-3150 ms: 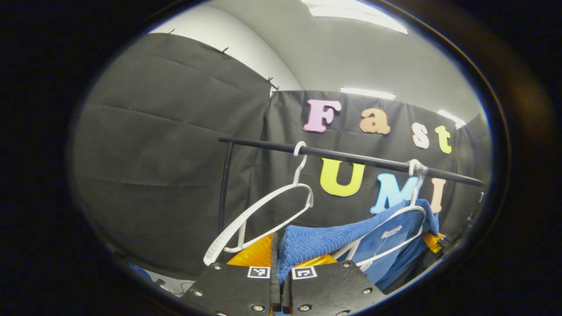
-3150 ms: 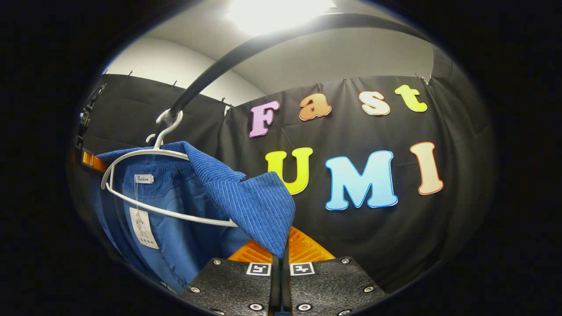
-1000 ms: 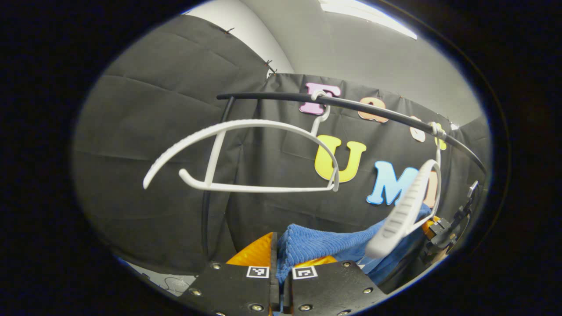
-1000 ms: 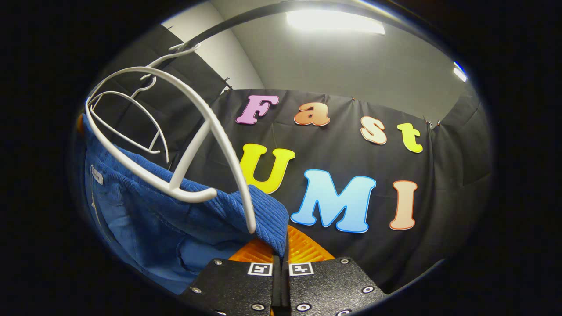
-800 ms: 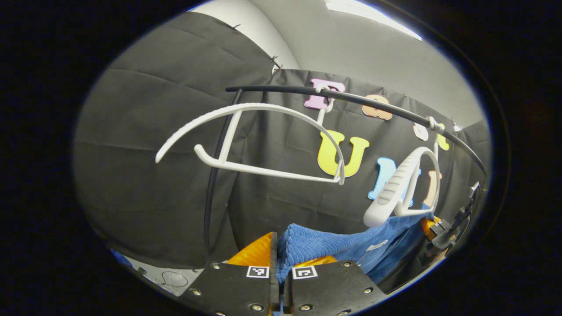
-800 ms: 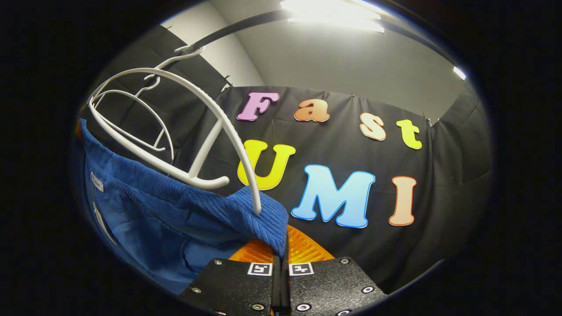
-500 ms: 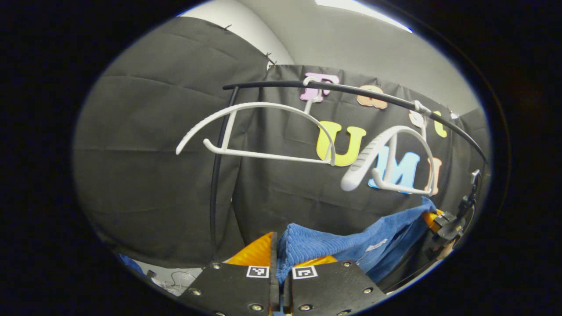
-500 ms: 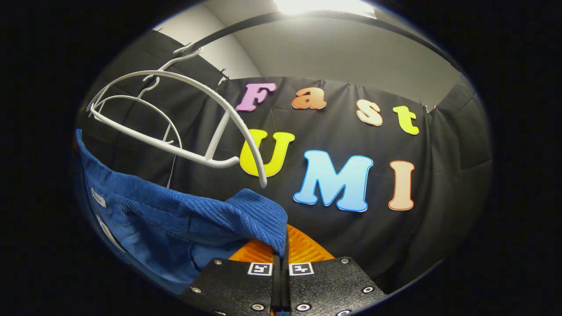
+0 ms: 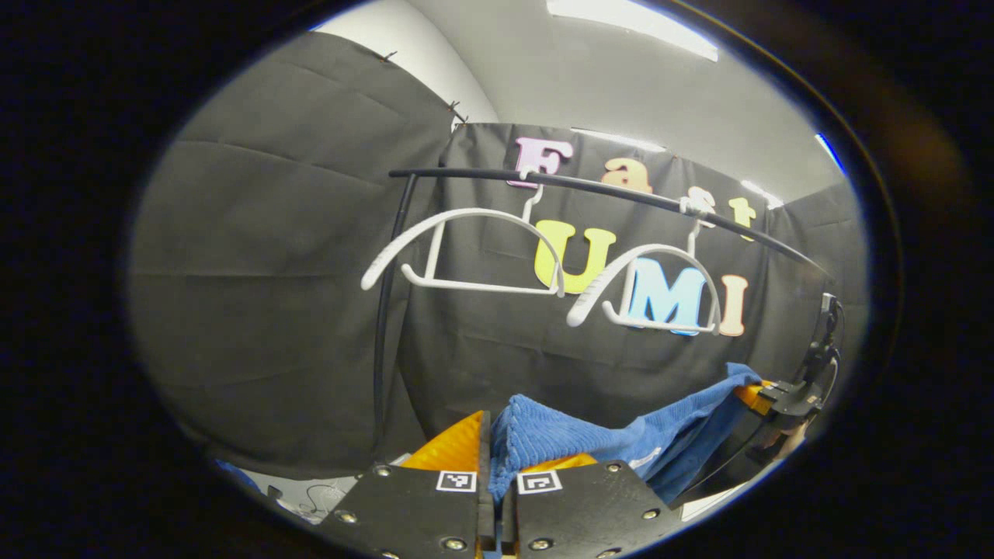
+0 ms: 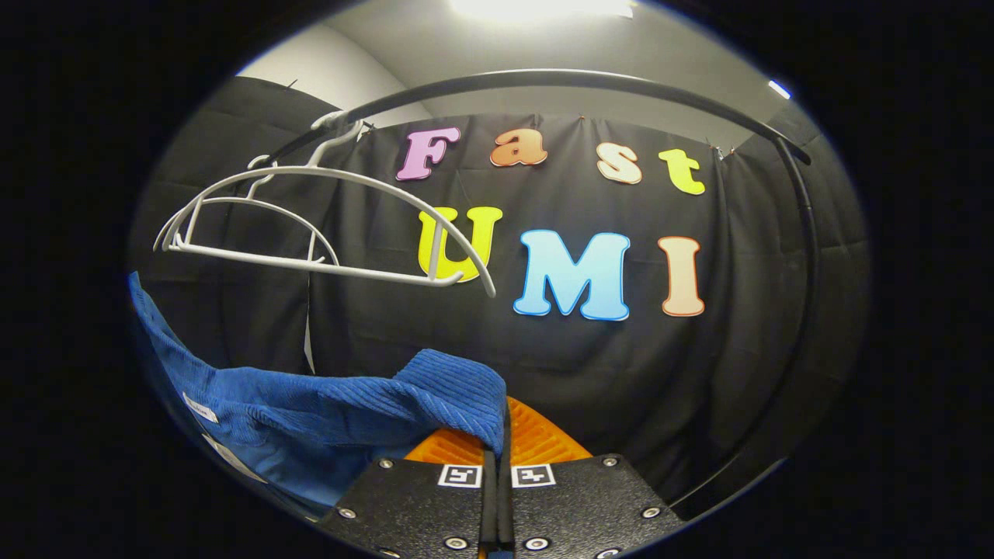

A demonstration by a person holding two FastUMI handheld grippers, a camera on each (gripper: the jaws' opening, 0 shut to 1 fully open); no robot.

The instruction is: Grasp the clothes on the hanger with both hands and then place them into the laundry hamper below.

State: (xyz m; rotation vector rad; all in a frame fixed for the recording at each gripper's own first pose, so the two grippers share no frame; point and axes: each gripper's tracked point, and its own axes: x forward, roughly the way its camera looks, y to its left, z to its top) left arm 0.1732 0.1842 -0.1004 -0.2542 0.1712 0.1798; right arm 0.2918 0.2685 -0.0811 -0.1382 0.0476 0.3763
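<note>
Claws closed on cloth: the left claw [image 9: 491, 458] pinches one edge of the blue corduroy garment [image 9: 621, 435], and the right claw [image 10: 501, 458] pinches the other edge, its fingers pressed together over the fabric. Between them the garment sags free, below and clear of the two white hangers [image 9: 474, 252]. Farther back, both hangers hang bare on the black rail [image 10: 559, 78] before the black cloth wall [image 10: 738, 373].

Two bare white hangers [image 9: 466, 252] [image 9: 648, 291] hang from the black rail [image 9: 606, 190], well above the blue garment [image 9: 613, 439]. Open room lies between hangers and garment. The rail's upright post [image 9: 380, 341] stands at the left.
</note>
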